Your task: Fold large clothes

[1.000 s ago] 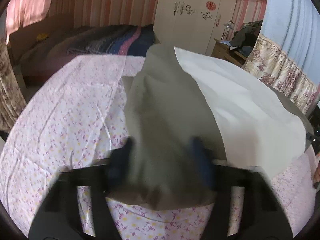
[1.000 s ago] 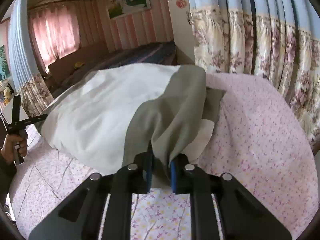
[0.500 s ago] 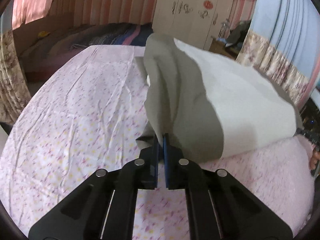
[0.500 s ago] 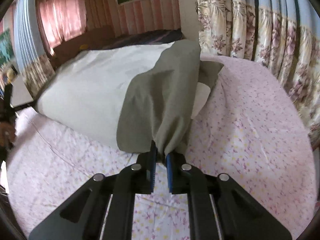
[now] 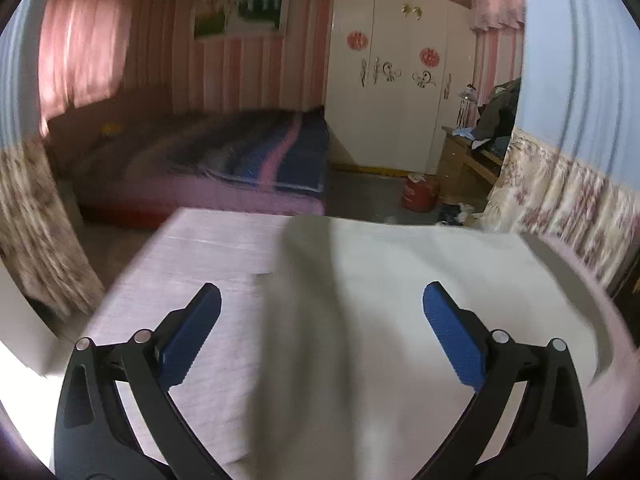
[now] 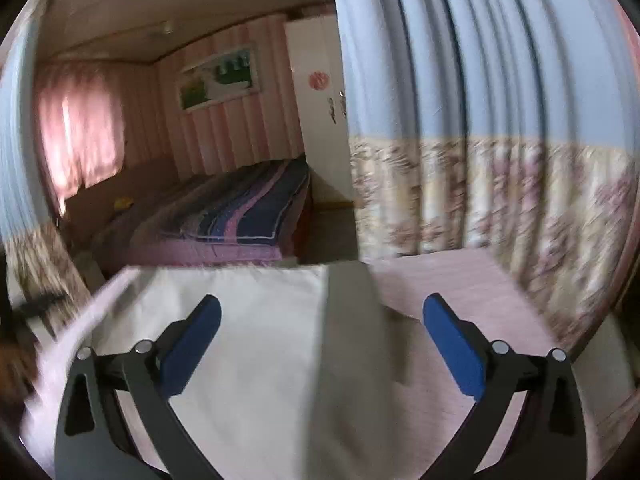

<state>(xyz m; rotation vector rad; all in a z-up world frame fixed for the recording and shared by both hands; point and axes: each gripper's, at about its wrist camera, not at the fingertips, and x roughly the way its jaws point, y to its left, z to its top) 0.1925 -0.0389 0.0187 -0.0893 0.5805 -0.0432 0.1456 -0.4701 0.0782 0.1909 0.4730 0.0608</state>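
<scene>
Left tongs (image 5: pixel 322 334) and right tongs (image 6: pixel 322 342) both wide, gripping nothing, grey-and-white garment (image 5: pixel 400 320) flat at frame centre.

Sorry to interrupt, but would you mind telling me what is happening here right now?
A person with a handheld gripper in each hand is folding a large pale garment spread on a bed with a pink floral sheet. Right now neither gripper holds the cloth: the left gripper and the right gripper are both wide open above the fabric. A grey part of the garment lies across the white part. Both views are motion-blurred, so finer detail cannot be made out.
</scene>
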